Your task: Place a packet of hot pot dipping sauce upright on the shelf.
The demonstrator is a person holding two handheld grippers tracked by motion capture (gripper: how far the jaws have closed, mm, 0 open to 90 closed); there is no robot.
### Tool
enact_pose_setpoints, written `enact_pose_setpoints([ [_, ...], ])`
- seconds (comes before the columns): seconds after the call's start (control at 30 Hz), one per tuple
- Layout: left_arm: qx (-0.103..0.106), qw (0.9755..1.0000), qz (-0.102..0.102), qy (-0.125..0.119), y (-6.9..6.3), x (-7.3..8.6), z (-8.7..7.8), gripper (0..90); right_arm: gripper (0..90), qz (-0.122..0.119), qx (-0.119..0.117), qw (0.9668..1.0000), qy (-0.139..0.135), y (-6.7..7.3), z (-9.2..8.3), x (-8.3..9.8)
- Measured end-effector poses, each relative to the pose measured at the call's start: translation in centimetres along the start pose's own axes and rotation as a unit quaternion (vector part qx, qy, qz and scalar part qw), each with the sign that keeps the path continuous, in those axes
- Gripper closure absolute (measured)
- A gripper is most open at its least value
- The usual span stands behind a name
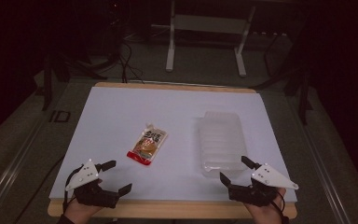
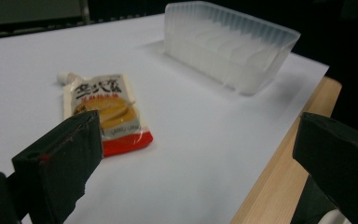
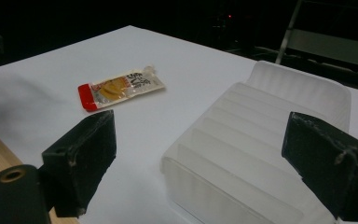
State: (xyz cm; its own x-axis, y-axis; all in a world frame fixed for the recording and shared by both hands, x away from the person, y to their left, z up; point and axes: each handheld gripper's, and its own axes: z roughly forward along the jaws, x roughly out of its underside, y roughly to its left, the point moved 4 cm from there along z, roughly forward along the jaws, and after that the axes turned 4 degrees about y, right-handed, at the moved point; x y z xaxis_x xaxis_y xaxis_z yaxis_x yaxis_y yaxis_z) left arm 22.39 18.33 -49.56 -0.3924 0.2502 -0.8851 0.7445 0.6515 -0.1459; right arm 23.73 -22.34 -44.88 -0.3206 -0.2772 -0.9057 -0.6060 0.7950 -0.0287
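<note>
White sheet (image 1: 121,116) on table | sauce pouch (image 1: 147,145) flat, mid-sheet toward near edge | clear ribbed tray (image 1: 220,142) right side, near edge | left gripper (image 1: 113,176) jaws spread, empty, near-left corner | right gripper (image 1: 235,169) jaws spread, empty, just before tray

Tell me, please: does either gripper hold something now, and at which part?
Nothing is held. The left gripper and the right gripper are both open and empty; the sauce pouch and the translucent container lie untouched on the table.

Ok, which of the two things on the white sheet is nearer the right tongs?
The translucent ribbed plastic tray, just ahead of the open right tongs. The red-ended sauce pouch lies farther off, toward the middle of the sheet.
</note>
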Motion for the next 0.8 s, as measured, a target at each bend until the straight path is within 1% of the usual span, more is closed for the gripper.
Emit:
enact_pose_setpoints([
  [0.07,0.008,0.9999,0.000,0.010,-0.1,0.0,0.2,1.8,10.0,-0.001,-0.003,1.0000,-0.003,0.1,-0.1,0.0],
  [0.13,0.016,0.9996,0.002,0.022,-0.3,0.2,0.4,1.9,10.0,-0.007,-0.005,1.0000,-0.004,0.2,-0.1,-0.1],
  [0.2,0.026,0.9987,0.008,0.042,-0.5,0.4,0.7,1.9,10.0,-0.007,-0.005,0.9999,-0.005,0.2,-0.2,-0.1],
  [0.23,0.032,0.9979,0.010,0.055,-0.7,0.5,1.0,1.9,10.1,-0.004,-0.009,0.9999,-0.007,0.2,-0.2,-0.1],
  [0.3,0.034,0.9972,0.012,0.065,-1.0,0.6,1.3,1.9,10.1,-0.003,-0.014,0.9998,-0.011,0.2,-0.2,0.0],
  [0.33,0.040,0.9968,0.013,0.067,-1.3,0.4,1.5,1.8,10.1,-0.006,-0.016,0.9998,-0.008,0.0,-0.1,0.1],
  [0.4,0.038,0.9971,0.022,0.062,-1.6,0.0,1.4,1.8,10.1,-0.003,-0.013,0.9999,-0.010,-0.1,-0.2,0.1],
  [0.43,0.044,0.9972,0.022,0.056,-1.7,-0.4,1.4,1.8,10.1,-0.003,-0.013,0.9999,-0.010,-0.1,-0.2,0.1],
  [0.47,0.044,0.9976,0.023,0.049,-1.8,-0.7,1.3,1.8,10.1,-0.003,-0.012,0.9999,-0.011,-0.1,-0.2,0.1],
  [0.5,0.044,0.9976,0.023,0.049,-1.8,-0.7,1.3,1.8,10.1,-0.003,-0.012,0.9999,-0.011,-0.1,-0.2,0.1],
  [0.53,0.049,0.9977,0.025,0.040,-1.8,-1.4,1.2,1.8,10.1,-0.003,-0.011,0.9999,-0.011,-0.1,-0.3,0.1],
  [0.57,0.046,0.9980,0.028,0.034,-1.8,-1.7,1.2,1.9,10.1,-0.007,-0.009,0.9999,-0.012,0.0,-0.2,0.1],
  [0.6,0.049,0.9979,0.029,0.031,-1.8,-2.0,1.2,1.8,10.1,-0.010,-0.007,0.9998,-0.014,0.0,-0.3,0.1],
  [0.63,0.047,0.9980,0.031,0.030,-1.7,-2.3,1.2,1.8,10.1,-0.010,-0.007,0.9998,-0.014,0.0,-0.3,0.1],
  [0.7,0.047,0.9980,0.036,0.024,-1.6,-3.1,1.1,1.9,10.1,-0.017,-0.007,0.9995,-0.024,0.2,-0.5,-0.1],
  [0.73,0.043,0.9981,0.038,0.021,-1.6,-3.3,1.0,1.9,10.1,-0.018,-0.007,0.9995,-0.025,0.3,-0.6,-0.2],
  [0.8,0.045,0.9979,0.043,0.020,-1.5,-3.9,1.0,1.9,10.1,-0.019,-0.008,0.9995,-0.025,0.3,-0.6,-0.2],
])
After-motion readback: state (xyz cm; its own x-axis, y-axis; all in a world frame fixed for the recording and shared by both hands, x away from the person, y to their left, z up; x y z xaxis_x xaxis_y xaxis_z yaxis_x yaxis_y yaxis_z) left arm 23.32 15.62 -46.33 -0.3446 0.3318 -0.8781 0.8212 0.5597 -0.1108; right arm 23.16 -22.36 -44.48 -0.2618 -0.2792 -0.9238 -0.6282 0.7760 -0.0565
